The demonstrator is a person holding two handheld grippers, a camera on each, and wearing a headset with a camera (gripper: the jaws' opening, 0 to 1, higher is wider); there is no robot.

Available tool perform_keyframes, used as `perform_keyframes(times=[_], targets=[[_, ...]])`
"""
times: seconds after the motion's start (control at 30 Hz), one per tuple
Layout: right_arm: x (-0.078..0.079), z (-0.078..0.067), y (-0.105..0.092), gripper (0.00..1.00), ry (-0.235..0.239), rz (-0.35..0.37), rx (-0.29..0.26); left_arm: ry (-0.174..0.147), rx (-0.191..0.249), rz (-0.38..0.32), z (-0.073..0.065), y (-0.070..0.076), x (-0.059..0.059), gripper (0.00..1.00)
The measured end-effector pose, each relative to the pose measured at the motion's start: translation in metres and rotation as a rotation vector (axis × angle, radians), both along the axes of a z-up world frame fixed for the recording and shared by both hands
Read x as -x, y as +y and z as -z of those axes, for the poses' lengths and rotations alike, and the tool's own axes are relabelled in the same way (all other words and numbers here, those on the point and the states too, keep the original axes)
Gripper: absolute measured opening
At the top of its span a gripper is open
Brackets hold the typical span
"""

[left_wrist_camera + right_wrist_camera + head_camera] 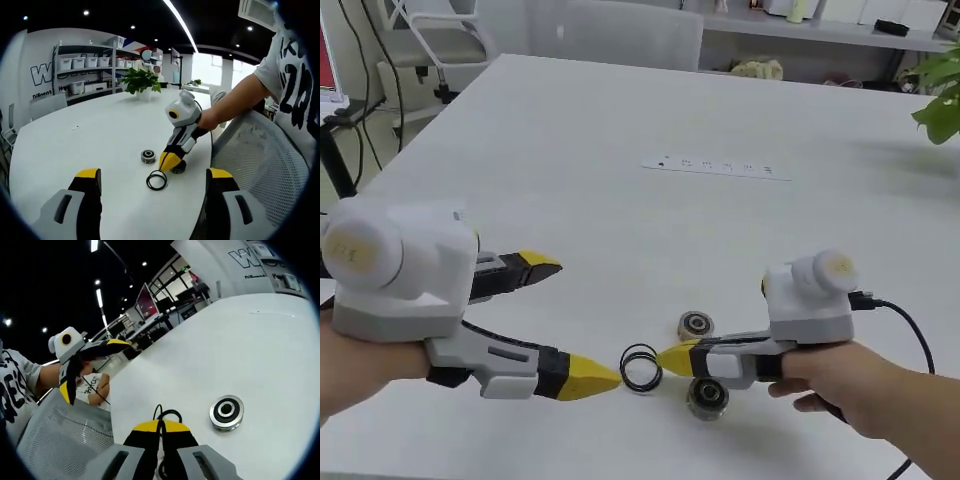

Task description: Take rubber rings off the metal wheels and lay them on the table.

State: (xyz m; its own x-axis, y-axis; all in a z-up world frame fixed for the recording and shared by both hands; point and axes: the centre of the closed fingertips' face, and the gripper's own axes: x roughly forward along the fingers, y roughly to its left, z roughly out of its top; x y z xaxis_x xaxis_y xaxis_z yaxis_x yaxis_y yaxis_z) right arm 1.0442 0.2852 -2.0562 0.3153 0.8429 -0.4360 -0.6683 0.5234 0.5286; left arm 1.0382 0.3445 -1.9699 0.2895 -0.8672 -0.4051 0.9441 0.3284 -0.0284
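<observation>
The white counter carries everything. The left hand-held gripper hangs with its jaws spread wide and holds nothing. The right hand-held gripper has its jaws closed together. A far metal wheel sits just beyond it, and a near metal wheel sits under its jaws. The rubber rings lie flat on the counter between the two grippers. The right one seems to pinch their edge at its tips, while the left one's lower tip is just beside them.

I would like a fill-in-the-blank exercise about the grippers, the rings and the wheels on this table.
1. The left gripper has its jaws ___.
2. The right gripper has its jaws ___ on the rubber rings.
3. The number of metal wheels on the white table is ___.
Missing words: open; shut; two.
</observation>
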Motion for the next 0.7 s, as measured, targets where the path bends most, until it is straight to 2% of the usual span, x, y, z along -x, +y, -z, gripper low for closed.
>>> perform_keyframes(times=[0.7], targets=[[-0.004,0.0078,-0.0038,0.0,0.015,0.018,0.017,0.017,-0.016,0.013,0.0051,-0.0041,-0.0023,0.83]])
